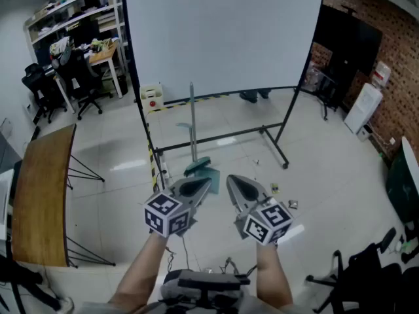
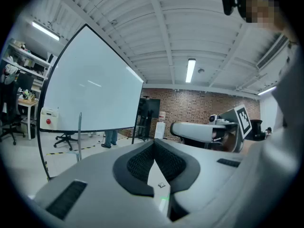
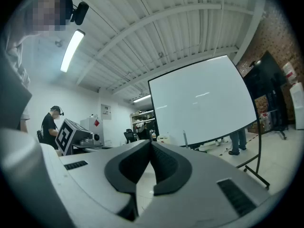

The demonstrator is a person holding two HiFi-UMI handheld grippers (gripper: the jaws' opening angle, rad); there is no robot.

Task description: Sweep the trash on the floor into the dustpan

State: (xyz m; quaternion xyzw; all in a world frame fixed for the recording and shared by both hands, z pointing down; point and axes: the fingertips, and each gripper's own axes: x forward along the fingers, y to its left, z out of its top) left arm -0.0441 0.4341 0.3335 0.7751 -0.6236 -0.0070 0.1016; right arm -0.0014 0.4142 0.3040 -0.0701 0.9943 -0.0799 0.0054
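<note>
A teal dustpan (image 1: 200, 170) with a tall grey upright handle (image 1: 192, 120) stands on the pale tiled floor in front of the whiteboard stand. Small bits of trash (image 1: 275, 188) lie on the floor to its right, with another bit (image 1: 293, 204) a little nearer. My left gripper (image 1: 198, 186) and right gripper (image 1: 237, 184) are held side by side in the air, nearer to me than the dustpan and pointing roughly level. Both are shut with nothing between the jaws, as the left gripper view (image 2: 153, 144) and the right gripper view (image 3: 151, 144) show. The handle appears as a thin pole (image 2: 79, 137) in the left gripper view.
A large whiteboard (image 1: 216, 38) on a black wheeled stand (image 1: 283, 159) stands just behind the dustpan. A wooden table (image 1: 42, 195) is at the left, office chairs (image 1: 85, 77) and shelves at the back left. A black chair base (image 1: 347, 280) sits at the lower right. A person (image 3: 49, 125) stands in the right gripper view.
</note>
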